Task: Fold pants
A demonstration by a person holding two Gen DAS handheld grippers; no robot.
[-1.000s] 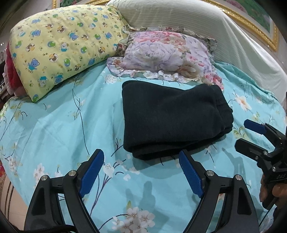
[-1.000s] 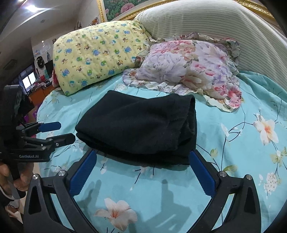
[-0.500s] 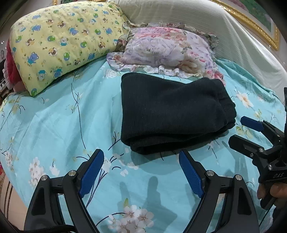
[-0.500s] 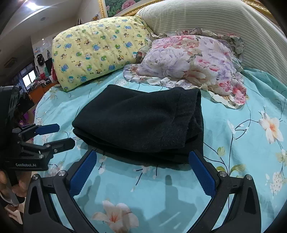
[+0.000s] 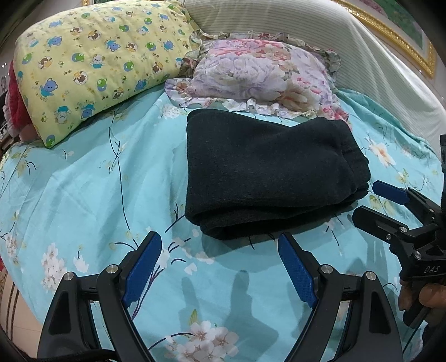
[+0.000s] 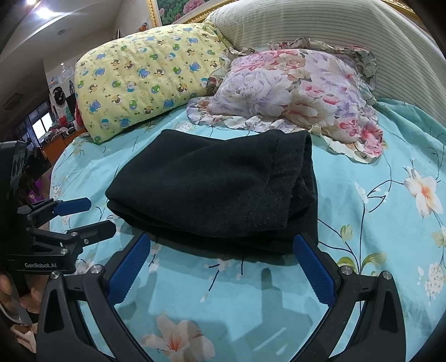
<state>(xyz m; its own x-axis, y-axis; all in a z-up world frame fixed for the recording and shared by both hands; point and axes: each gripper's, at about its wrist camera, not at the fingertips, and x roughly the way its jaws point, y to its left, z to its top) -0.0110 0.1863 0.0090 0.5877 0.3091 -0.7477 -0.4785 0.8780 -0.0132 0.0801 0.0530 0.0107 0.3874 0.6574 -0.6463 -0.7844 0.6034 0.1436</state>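
Pants (image 5: 267,178) folded as before, tools nearer

A bed sheet (image 5: 83,195) in turquoise with white flowers and thin dark branches covers the bed and spreads under and ahead of the fingers. Far ahead of the fingers and to the left lies a yellow pillow (image 5: 92,64) printed with small bears, and just beside it, more to the right, a floral pillow (image 5: 262,72) with a ruffled edge. Behind both pillows rises a striped cushion (image 6: 320,22), with a gilded picture frame (image 5: 390,33) above it.
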